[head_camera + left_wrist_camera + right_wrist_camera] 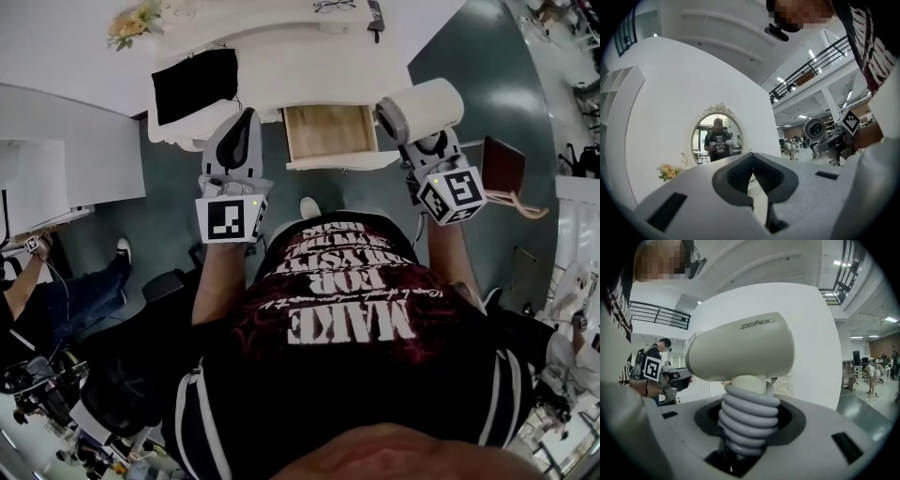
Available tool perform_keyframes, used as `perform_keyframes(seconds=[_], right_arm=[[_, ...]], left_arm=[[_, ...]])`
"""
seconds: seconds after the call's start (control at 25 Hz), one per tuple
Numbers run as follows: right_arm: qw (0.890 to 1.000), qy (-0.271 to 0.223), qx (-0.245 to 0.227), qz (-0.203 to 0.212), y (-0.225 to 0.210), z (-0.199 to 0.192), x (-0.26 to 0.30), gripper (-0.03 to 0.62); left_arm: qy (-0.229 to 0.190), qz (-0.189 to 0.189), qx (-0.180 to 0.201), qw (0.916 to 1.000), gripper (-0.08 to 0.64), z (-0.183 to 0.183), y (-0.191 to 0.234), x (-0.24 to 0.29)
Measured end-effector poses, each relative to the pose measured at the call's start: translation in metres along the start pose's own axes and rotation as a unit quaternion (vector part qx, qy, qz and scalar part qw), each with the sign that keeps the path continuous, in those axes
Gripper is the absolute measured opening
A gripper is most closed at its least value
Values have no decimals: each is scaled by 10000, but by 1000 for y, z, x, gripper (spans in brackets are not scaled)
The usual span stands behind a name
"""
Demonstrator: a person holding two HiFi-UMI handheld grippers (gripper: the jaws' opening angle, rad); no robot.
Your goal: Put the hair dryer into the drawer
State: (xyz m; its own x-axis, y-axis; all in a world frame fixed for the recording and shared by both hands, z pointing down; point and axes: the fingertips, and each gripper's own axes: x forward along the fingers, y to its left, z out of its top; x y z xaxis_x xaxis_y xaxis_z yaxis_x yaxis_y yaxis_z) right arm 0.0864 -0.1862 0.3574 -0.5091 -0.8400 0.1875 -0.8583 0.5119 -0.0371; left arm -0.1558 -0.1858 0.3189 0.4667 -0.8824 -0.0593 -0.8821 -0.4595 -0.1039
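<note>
White-cased, my left gripper (246,120) pointed toward the counter (309,56), its 2 fingers (736,176) pressed together on nothing. Right of it, the wood-lined drawer (328,131) stood pulled open. Further right, my right gripper (412,141) had its fingers clamped on the cord-wrapped handle of the cream hair dryer (740,348), held in the air just beside the drawer's right corner, outside it.

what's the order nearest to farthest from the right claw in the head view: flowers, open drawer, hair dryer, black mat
1. hair dryer, held in the right claw itself.
2. open drawer, just to its left.
3. black mat, farther left, past the drawer.
4. flowers, far upper left corner.
</note>
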Motion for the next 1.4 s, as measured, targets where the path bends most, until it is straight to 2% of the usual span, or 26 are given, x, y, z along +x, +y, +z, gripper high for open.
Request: perform_keyframes(seconds=[0.4, 0.84, 1.4], right_arm=[[10000, -9, -33, -69, 2, 7, -6, 195], [9999, 40, -32, 156, 3, 4, 15, 195], [9988, 411, -183, 204, -18, -35, 56, 196]], left_arm=[[-128, -78, -108, 9998, 3, 5, 1, 2], [-55, 74, -125, 9999, 3, 0, 9, 1], [134, 231, -40, 9996, 3, -12, 22, 12]])
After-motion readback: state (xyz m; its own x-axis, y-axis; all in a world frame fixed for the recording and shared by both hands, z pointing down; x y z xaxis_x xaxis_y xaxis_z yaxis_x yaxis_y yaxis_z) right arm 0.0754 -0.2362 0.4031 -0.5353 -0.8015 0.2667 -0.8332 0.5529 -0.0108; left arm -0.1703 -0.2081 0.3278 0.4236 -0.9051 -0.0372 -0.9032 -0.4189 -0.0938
